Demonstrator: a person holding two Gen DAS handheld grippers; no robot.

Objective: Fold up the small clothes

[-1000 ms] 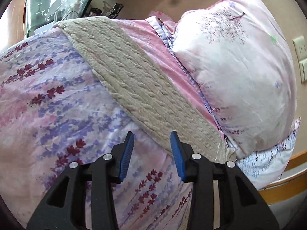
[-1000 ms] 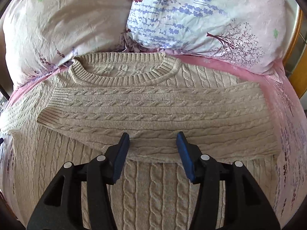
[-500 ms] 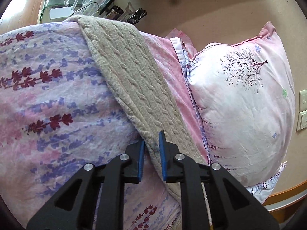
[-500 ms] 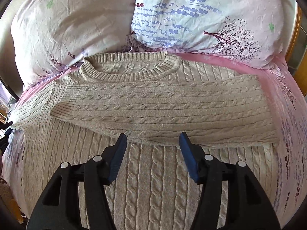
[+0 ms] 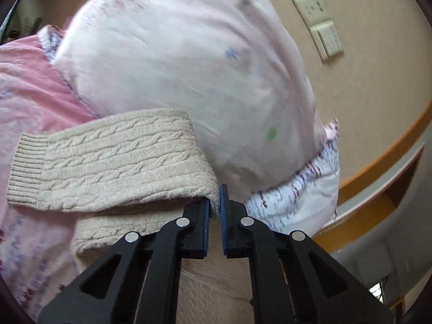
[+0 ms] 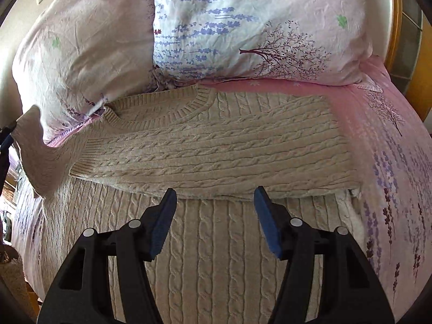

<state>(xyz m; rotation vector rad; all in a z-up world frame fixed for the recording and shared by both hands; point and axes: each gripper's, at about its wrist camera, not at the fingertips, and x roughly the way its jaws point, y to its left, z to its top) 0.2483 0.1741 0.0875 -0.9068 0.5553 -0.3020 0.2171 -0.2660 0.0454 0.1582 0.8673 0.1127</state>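
Right wrist: beige cable-knit sweater (image 6: 216, 243) flat on bed (image 6: 391, 162), collar toward pillows (image 6: 243, 27), folded sleeve crosswise. Right gripper (image 6: 214, 205) fingers apart; left gripper (image 5: 214, 202) fingers clamped on sleeve.

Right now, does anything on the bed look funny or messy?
Only one thing: the sweater's left sleeve is up off the bed, doubled over and pinched in the left tool. The other sleeve already lies flat across the chest. Nothing looks torn or spilled.
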